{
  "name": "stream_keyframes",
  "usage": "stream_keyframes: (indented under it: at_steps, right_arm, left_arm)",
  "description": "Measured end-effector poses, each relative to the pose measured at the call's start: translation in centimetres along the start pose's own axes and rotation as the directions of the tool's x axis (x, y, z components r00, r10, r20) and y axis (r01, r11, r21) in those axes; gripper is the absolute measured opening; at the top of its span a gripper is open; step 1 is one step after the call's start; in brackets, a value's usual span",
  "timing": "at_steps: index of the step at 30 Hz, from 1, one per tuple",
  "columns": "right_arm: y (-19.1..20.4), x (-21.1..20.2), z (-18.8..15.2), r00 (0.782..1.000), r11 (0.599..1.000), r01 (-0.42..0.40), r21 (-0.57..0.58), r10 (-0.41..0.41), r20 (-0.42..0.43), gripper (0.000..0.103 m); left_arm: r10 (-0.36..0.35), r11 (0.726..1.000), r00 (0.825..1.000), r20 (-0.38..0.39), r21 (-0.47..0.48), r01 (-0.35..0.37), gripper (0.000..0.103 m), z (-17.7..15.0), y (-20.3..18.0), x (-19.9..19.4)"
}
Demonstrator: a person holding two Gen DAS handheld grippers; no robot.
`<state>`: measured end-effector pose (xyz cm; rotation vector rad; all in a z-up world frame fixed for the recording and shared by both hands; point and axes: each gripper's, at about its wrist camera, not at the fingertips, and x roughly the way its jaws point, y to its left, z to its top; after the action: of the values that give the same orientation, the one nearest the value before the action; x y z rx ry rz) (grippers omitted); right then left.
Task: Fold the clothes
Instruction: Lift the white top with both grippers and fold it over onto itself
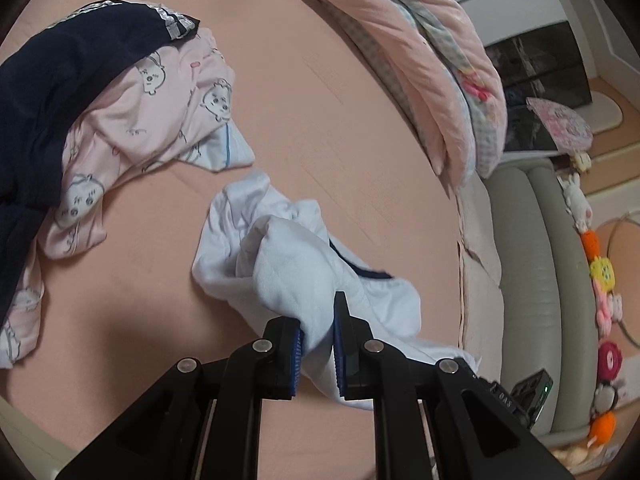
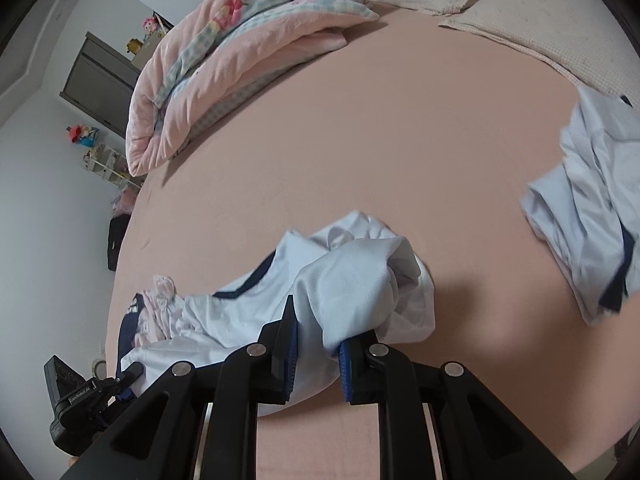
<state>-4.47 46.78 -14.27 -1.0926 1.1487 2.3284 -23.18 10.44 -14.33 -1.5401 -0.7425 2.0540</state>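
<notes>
Pink bedsheet (image 1: pixel 320 100) under crumpled white garment (image 1: pixel 280 248), navy-trimmed, tool-pinched.

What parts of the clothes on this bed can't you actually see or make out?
- White garment: bunched; its type is unclear, and part is hidden behind the left gripper.
- Navy garment: cut off by the left view's edge.
- Second white garment: blurred, cut by the right view's edge.

Crumpled white cotton garment with dark trim (image 1: pixel 280 264) near the bed's (image 1: pixel 340 128) front edge, pinched by left gripper (image 1: pixel 316 344) and right gripper (image 2: pixel 316 354). Folded pink quilt (image 1: pixel 408 60) along the far edge; pink cartoon-print pyjamas (image 1: pixel 152 120) under dark navy garment (image 1: pixel 52 92) toward the left edge.
</notes>
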Motion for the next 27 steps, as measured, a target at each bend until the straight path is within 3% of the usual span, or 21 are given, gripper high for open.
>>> stream_keyframes:
  at_steps: [8, 16, 20, 21, 22, 24, 26, 27]
  right_arm:
    - [0.8, 2.5, 1.9, 0.999, 0.998, 0.043, -0.04, -0.042, 0.014, 0.015]
    - [0.5, 4.1, 2.8, 1.0, 1.0, 0.015, -0.026, -0.015, 0.019, 0.015]
    - [-0.3, 4.8, 3.0, 0.999, 0.999, -0.03, 0.013, 0.03, 0.026, 0.018]
    - [-0.4, 5.0, 3.1, 0.999, 0.999, -0.043, 0.017, 0.042, 0.03, 0.023]
    - [-0.5, 5.0, 3.2, 0.997, 0.998, -0.062, 0.024, 0.061, 0.038, 0.028]
    - [-0.9, 4.8, 3.2, 0.993, 0.994, -0.103, 0.042, 0.101, 0.061, 0.057]
    - [-1.2, 4.3, 3.3, 0.985, 0.988, -0.148, 0.047, 0.142, 0.101, 0.064]
    - [-1.3, 4.0, 3.5, 0.982, 0.987, -0.156, 0.043, 0.15, 0.116, 0.064]
  left_arm:
    - [0.043, 0.999, 0.999, 0.018, 0.026, -0.043, 0.011, 2.4, -1.3, 2.1]
    - [0.052, 0.998, 0.999, 0.007, 0.029, -0.053, 0.011, 3.5, -1.2, 3.7]
    - [0.013, 0.999, 1.0, -0.01, -0.03, -0.014, 0.013, 4.0, -0.5, 4.3]
    - [-0.006, 0.999, 1.0, -0.019, -0.048, 0.005, 0.013, 4.2, -0.3, 4.3]
    - [-0.026, 0.998, 0.999, -0.028, -0.065, 0.024, 0.018, 4.3, -0.1, 4.4]
    - [-0.033, 0.998, 0.997, -0.064, -0.059, 0.029, 0.038, 4.6, -0.2, 4.6]
    - [-0.02, 0.999, 0.999, -0.046, -0.033, 0.019, 0.071, 4.7, -0.5, 4.2]
    - [-0.015, 1.0, 0.999, -0.028, -0.015, 0.015, 0.074, 4.7, -0.7, 3.9]
